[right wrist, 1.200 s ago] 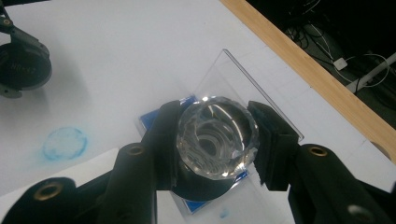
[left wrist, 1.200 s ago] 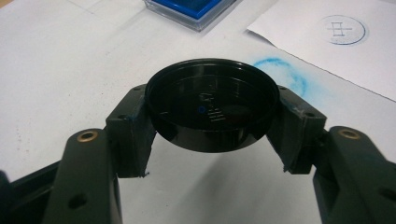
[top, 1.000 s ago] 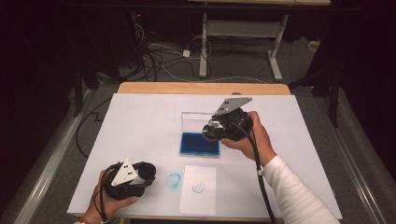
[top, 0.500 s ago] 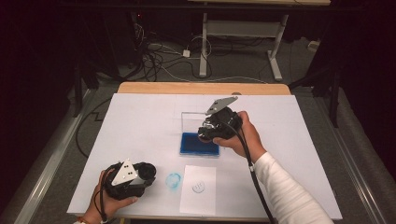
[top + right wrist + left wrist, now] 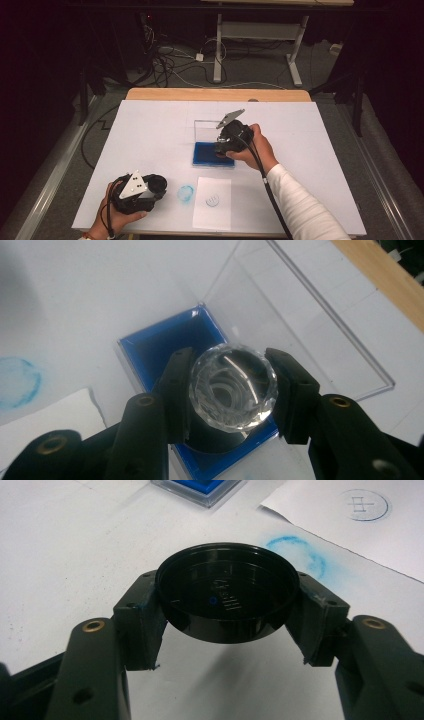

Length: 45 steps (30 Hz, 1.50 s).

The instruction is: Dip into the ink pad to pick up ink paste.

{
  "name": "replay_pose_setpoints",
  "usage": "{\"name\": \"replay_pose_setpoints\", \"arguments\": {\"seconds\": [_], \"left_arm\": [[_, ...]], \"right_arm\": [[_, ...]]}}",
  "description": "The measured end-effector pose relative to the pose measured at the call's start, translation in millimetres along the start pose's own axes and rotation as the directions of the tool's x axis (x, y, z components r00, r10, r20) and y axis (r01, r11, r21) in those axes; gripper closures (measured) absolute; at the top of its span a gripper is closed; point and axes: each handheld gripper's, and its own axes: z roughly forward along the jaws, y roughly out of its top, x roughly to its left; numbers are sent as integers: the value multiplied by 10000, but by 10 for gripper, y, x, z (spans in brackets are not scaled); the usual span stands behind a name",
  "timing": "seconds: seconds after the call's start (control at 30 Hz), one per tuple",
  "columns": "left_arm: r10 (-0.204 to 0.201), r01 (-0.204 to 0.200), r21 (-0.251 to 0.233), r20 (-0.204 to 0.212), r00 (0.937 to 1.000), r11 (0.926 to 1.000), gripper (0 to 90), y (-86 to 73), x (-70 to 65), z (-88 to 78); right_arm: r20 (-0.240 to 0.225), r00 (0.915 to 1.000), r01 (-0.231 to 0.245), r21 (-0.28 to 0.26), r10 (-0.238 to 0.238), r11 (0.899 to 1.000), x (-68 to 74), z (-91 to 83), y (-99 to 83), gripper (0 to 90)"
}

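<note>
The right gripper's (image 5: 231, 390) fingers (image 5: 176, 390) are clamped on a clear faceted stamp (image 5: 232, 387), one pad pressing each side of its round, cut-glass top. Directly under those fingers sits the blue ink pad (image 5: 160, 347), its square blue bed framed by a clear case, and a dark round base of the stamp shows just below the glass top, over the blue. Beyond the fingers the case's transparent lid (image 5: 300, 325) stands open, hinged back from the pad. In the high view the same gripper (image 5: 226, 145) is held by a hand in a white sleeve over the pad's near right corner (image 5: 205, 152), tilted downward.

The left gripper's (image 5: 227, 605) fingers (image 5: 137, 622) are closed on a black round cap (image 5: 227, 592), gripping its rim from both sides, open side up (some raised lettering shows inside, too small to read). Just past these fingers, to their right, a smudged blue ring of ink (image 5: 297, 555) marks the white worktop (image 5: 70, 555). Farther out on that side lies a white sheet of paper (image 5: 330, 535) bearing a neat blue circular stamp print (image 5: 362, 505). In the high view the left gripper (image 5: 152, 187) rests low by the worktop's near edge, the ink smudge (image 5: 186, 193) just beside its fingers and the paper (image 5: 212, 215) next along.
</note>
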Motion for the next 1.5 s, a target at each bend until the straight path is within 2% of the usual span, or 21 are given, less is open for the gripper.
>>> {"name": "replay_pose_setpoints", "arguments": {"seconds": [0.2, 0.53, 1.07, 1.5], "left_arm": [[-2, 2, 13, 26, 10000, 10000, 368, -3, 1, 4], [22, -22, 50, 32, 10000, 10000, 368, -4, 0, 9], [11, -11, 42, -59, 10000, 10000, 367, -5, 3, 6], [80, -80, 61, -35, 10000, 9999, 367, 1, -12, 3]], "right_arm": [[-155, 9991, -397, -57, 396, 9992, -48, 86, -56, 575], [-125, 9988, -471, 149, 473, 9988, -39, 190, -131, 575], [-80, 9994, -326, 36, 327, 9995, -18, 253, -192, 574], [269, 9996, -98, 102, 96, 9999, 46, 251, -197, 574]]}}
